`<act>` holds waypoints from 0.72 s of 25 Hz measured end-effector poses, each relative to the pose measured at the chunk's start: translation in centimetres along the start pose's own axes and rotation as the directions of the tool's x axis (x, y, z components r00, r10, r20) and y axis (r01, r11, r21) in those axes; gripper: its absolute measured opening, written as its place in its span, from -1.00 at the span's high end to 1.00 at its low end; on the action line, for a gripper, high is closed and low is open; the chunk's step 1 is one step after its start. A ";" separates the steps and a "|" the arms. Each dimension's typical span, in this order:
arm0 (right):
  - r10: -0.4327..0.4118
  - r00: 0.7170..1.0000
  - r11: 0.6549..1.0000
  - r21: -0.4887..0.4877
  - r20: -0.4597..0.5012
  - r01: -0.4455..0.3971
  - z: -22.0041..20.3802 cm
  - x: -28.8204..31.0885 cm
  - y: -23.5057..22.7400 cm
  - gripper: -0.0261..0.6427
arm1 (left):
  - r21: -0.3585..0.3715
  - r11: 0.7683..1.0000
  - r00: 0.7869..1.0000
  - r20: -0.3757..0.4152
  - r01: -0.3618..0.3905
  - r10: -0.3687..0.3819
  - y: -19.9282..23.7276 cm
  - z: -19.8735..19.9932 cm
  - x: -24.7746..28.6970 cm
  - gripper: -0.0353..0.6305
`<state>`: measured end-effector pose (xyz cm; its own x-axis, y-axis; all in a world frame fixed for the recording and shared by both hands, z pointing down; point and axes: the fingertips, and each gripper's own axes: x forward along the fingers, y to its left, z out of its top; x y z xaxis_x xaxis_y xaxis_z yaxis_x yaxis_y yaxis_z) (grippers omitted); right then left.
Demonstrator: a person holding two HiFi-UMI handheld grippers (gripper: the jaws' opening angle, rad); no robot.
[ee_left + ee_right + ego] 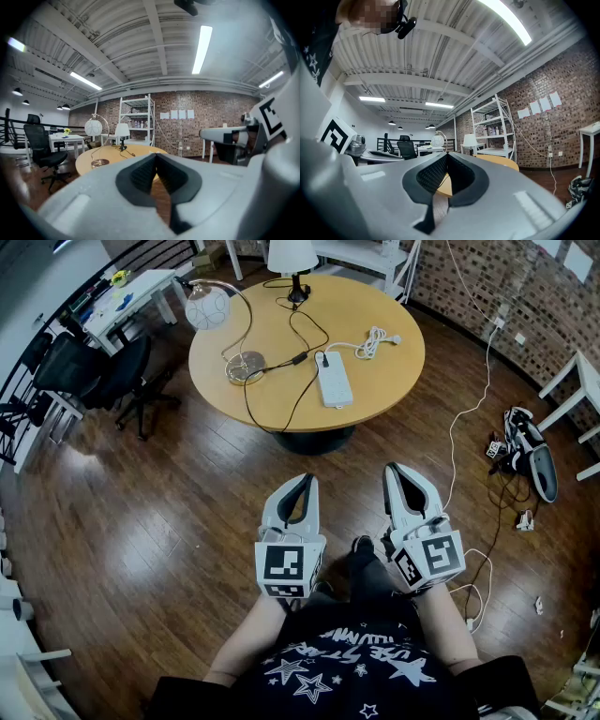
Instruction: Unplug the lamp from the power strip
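A white power strip (335, 379) lies on the round wooden table (394, 381), with a black plug (323, 359) in its far end. Black cords run from it to a globe lamp (208, 307) on a curved arm and towards a white-shade lamp (292, 254). My left gripper (305, 478) and right gripper (392, 468) hang side by side over the floor, well short of the table, both shut and empty. The left gripper view shows the shut jaws with the table (122, 152) and globe lamp (93, 126) far beyond. In the right gripper view the table (499, 161) lies past the shut jaws.
A coiled white cable (372, 341) lies on the table right of the strip. Black office chairs (94, 367) and a white desk (131, 292) stand to the left. At the right, a white cord (464, 418) trails over the floor, near a bag (530, 451) and a white table (581, 390).
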<state>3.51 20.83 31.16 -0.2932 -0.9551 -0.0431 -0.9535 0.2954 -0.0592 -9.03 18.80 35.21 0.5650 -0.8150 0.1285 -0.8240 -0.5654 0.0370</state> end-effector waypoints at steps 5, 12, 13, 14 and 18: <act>-0.010 1.000 1.000 0.018 -0.001 0.010 -1.0 2.3 -3.7 0.90 | 0.012 1.000 1.000 -0.002 -0.018 0.018 0.1 -0.1 3.8 0.88; 0.028 0.999 0.999 0.043 0.024 -0.029 -0.6 8.5 -10.7 0.90 | 0.010 0.995 0.995 0.000 -0.101 0.101 1.3 0.6 11.9 0.88; 0.033 0.999 0.998 0.046 0.021 -0.034 -0.6 9.4 -11.8 0.90 | 0.004 0.994 0.994 -0.001 -0.107 0.107 1.4 0.6 13.1 0.88; 0.040 0.999 0.998 0.050 0.018 -0.041 -0.7 10.2 -12.8 0.90 | -0.009 0.994 0.994 -0.003 -0.111 0.111 1.4 0.6 14.3 0.88; 0.084 0.996 0.995 0.052 0.006 -0.085 -0.9 13.4 -16.3 0.90 | -0.033 0.989 0.990 -0.030 -0.142 0.141 1.7 0.2 18.6 0.88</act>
<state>15.05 3.17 32.45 -0.3723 -0.9266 -0.0537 -0.9204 0.3760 -0.1073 0.04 2.68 37.46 0.4416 -0.8824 0.1622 -0.8968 -0.4394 0.0511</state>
